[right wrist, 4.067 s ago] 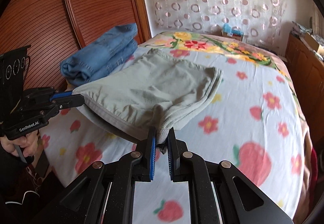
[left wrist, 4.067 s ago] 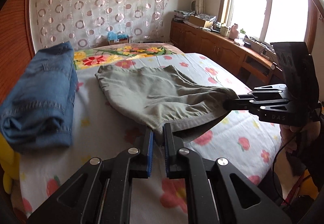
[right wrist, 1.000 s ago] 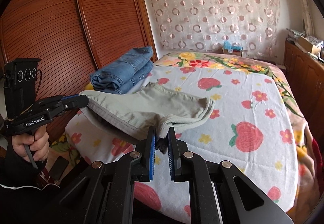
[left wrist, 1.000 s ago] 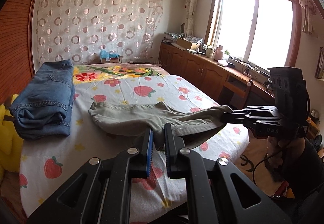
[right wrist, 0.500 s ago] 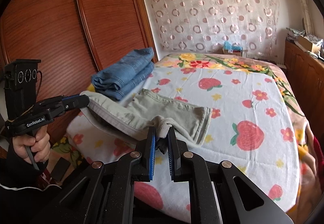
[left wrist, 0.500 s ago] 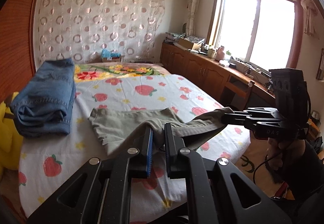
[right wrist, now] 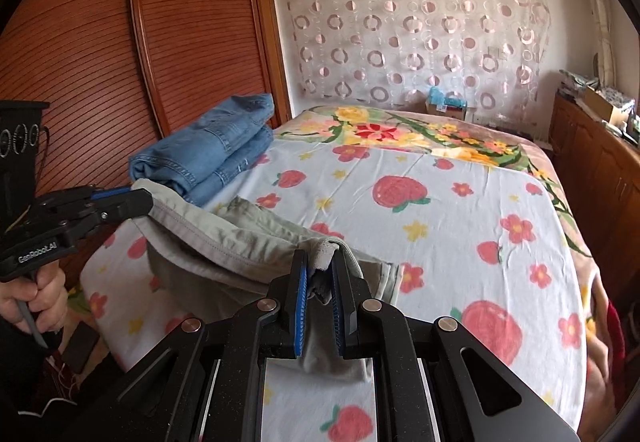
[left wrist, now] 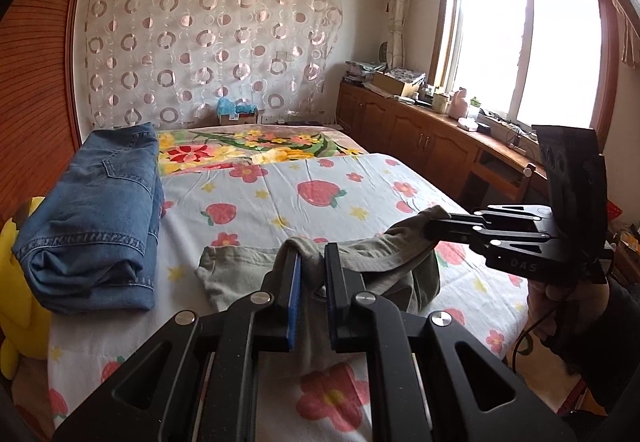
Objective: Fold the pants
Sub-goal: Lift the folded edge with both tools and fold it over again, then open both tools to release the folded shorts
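The grey-green pants (left wrist: 240, 270) lie bunched near the front edge of the bed, with their near hem lifted. In the left wrist view my left gripper (left wrist: 312, 256) is shut on one corner of that hem. My right gripper (left wrist: 429, 228) pinches the other corner at the right, and a hand holds its grip. In the right wrist view my right gripper (right wrist: 320, 262) is shut on a fold of the pants (right wrist: 248, 238). My left gripper (right wrist: 145, 202) grips the cloth at the left. The hem hangs slack between the two grippers.
Folded blue jeans (left wrist: 96, 218) lie on the bed's left side by the wooden wardrobe (right wrist: 120, 62). A yellow toy (left wrist: 16, 282) sits at the left edge. The strawberry-print sheet (left wrist: 320, 182) stretches beyond. Wooden cabinets (left wrist: 420, 138) run under the window on the right.
Both grippers have drawn back toward the foot of the bed. The pants slid with them across the sheet and now lie shorter and more bunched at the near edge.
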